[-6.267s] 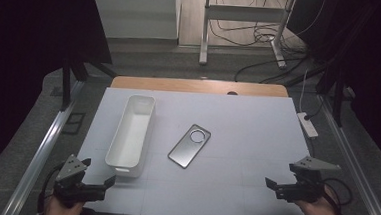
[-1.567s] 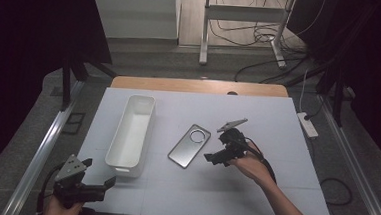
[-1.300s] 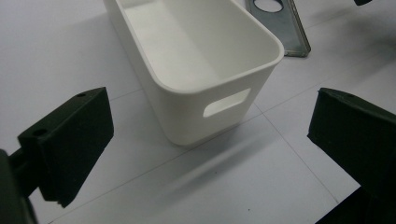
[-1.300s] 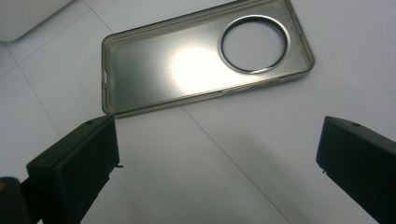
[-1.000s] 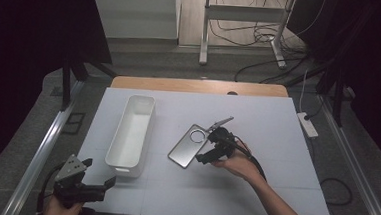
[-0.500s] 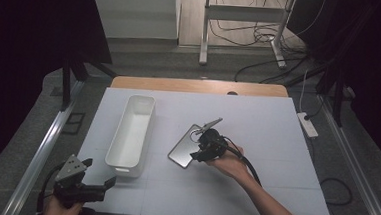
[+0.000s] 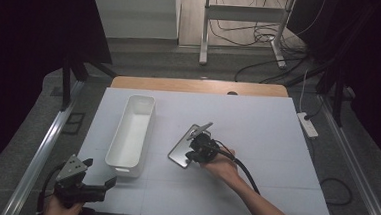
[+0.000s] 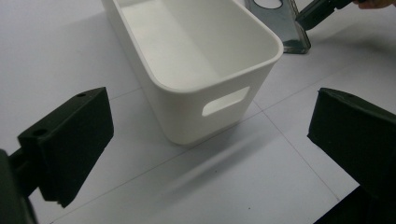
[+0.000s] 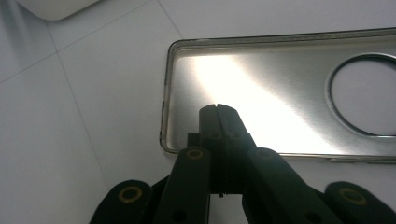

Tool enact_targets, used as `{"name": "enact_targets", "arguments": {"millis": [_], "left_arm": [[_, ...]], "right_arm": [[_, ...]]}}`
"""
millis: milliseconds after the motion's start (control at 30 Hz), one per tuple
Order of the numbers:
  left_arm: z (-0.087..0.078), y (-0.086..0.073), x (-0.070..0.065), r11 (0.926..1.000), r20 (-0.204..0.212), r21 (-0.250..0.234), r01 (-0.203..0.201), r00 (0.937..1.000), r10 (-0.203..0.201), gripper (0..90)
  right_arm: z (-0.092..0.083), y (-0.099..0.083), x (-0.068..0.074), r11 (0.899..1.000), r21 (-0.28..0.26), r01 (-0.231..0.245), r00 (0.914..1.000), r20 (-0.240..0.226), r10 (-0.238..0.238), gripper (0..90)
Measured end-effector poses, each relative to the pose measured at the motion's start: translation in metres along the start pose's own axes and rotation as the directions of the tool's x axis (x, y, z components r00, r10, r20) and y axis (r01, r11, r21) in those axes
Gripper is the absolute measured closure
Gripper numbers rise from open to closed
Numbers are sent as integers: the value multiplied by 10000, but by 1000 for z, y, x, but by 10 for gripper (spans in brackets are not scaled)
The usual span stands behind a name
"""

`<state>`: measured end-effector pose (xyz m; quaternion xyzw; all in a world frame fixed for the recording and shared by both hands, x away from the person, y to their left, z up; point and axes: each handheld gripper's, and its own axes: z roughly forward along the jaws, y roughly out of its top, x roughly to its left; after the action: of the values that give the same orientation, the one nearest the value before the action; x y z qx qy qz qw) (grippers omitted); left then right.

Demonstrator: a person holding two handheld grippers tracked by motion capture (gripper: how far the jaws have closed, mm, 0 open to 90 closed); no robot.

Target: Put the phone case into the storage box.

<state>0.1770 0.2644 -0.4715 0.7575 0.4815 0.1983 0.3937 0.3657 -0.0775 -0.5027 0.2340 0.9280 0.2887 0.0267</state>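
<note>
Jaws on your right hand-held gripper (image 9: 218, 108) just closed together over the phone case (image 9: 280, 88), beside the white bin (image 7: 132, 129); left hand-held gripper (image 8: 205, 154) gapes wide.

High view: above, looking down the desk (image 7: 276, 143). Gripper views: close, low, both facing the phone case (image 9: 280, 84).

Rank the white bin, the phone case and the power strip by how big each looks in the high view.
Largest to smallest in the high view:
1. White bin, clearly the biggest.
2. Phone case, partly covered by the right gripper.
3. Power strip, looking smallest, though it lies off the table on the floor, farther from the camera, so that is less sure.
</note>
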Motion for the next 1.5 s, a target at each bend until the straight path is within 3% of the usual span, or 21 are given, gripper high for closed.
{"name": "enact_targets", "arguments": {"millis": [200, 400, 567, 1067, 1500], "left_arm": [[0, 0, 0, 10000, -9, 20, -15, 10000, 15, 10], [0, 0, 0, 10000, -8, 51, -18, 10000, 18, 10], [0, 0, 0, 10000, -7, 49, -15, 10000, 15, 10], [1, 0, 0, 10000, 0, 56, -21, 10000, 21, 10], [1, 1, 0, 10000, -6, 57, -22, 10000, 22, 11]], "right_arm": [[6, -1, 2, 9995, 308, 58, 10000, -21, -57, 897], [4, -3, -1, 9989, 432, -175, 9997, -156, 182, 897], [1, -5, -3, 9974, 706, -107, 9999, 25, 106, 897], [-13, -20, -12, 9943, 915, -554, 9982, 258, 532, 898], [-21, -27, -22, 9908, 1157, -698, 9955, 718, 618, 898]]}}
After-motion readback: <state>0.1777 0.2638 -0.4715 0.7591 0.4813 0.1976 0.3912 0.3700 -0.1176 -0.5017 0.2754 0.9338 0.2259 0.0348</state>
